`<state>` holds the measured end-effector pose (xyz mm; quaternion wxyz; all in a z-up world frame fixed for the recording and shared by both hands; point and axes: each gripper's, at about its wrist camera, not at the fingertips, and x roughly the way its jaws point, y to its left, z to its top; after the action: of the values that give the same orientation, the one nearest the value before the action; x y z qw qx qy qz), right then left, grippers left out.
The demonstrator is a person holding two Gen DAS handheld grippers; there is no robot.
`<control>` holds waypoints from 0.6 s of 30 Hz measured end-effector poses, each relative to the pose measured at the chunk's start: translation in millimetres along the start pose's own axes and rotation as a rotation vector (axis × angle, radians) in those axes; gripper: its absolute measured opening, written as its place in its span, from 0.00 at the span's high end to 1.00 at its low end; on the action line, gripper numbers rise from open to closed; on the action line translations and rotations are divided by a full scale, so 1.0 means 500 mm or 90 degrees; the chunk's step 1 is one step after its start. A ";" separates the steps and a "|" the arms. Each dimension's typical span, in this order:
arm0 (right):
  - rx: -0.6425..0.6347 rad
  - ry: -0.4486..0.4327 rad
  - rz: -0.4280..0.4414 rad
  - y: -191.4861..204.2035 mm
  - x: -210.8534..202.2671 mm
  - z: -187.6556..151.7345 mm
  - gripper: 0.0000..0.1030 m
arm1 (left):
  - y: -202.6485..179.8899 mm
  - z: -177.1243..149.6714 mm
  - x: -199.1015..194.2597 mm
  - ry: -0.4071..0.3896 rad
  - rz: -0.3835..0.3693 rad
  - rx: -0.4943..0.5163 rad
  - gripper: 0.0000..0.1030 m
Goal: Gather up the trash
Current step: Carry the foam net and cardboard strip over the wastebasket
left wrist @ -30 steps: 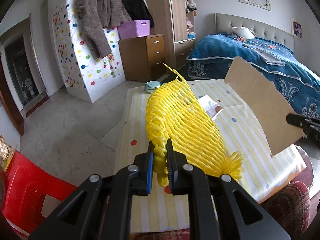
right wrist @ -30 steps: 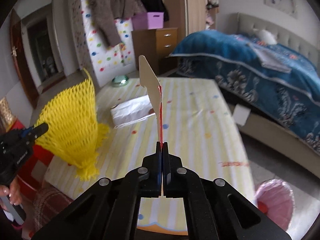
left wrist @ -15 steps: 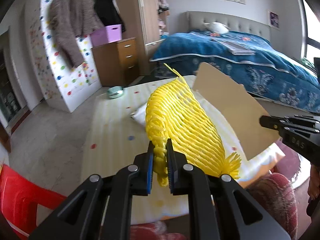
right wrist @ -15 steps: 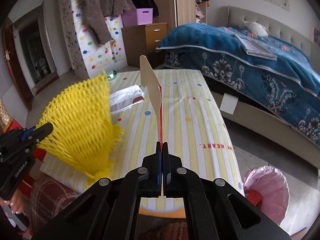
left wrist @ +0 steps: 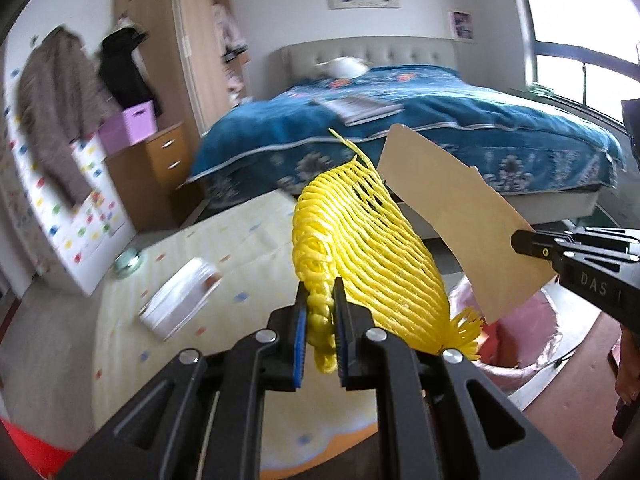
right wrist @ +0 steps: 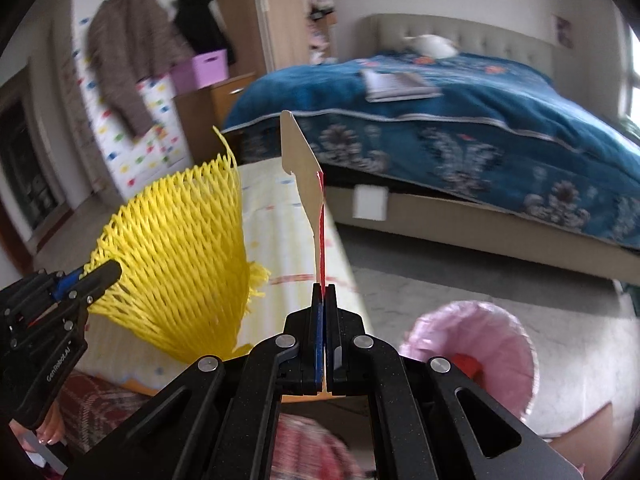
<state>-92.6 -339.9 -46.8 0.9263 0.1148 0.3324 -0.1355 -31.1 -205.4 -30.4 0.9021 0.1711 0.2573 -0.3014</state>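
Observation:
My left gripper (left wrist: 320, 304) is shut on the bunched end of a yellow foam net (left wrist: 360, 248), which fans out ahead of it in the air. In the right wrist view the same yellow net (right wrist: 180, 256) hangs at the left from the left gripper (right wrist: 106, 272). My right gripper (right wrist: 324, 292) is shut on a flat piece of cardboard (right wrist: 304, 172), seen edge-on with a red face. From the left wrist view the cardboard (left wrist: 460, 220) shows its tan side, held by the right gripper (left wrist: 520, 242). A bin with a pink bag (right wrist: 480, 344) stands on the floor at lower right.
A low table with a yellow striped, dotted cloth (left wrist: 200, 264) carries a white packet (left wrist: 180, 300). A bed with a blue cover (left wrist: 420, 128) lies beyond. A wooden drawer chest (left wrist: 152, 172) and wardrobe stand at the left. The pink bin (left wrist: 540, 340) is partly hidden behind the cardboard.
Both grippers have swung to the right off the table toward the pink bin, still carrying the net and the cardboard. The bin has come into fuller view.

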 end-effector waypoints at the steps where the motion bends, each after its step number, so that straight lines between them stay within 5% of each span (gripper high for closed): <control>1: 0.003 -0.001 -0.004 -0.007 -0.002 0.000 1.00 | -0.018 0.006 0.004 -0.004 -0.010 0.008 0.90; 9: 0.085 0.011 -0.105 -0.168 -0.042 -0.040 1.00 | -0.191 0.022 0.065 0.005 -0.088 0.091 0.90; 18: 0.163 0.037 -0.168 -0.315 -0.052 -0.091 1.00 | -0.318 0.028 0.139 0.031 -0.113 0.146 0.90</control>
<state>-190.1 -469.3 -83.6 0.8684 0.1910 0.3512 -0.2934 -78.6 -364.3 -83.0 0.8402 0.2566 0.2569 -0.4028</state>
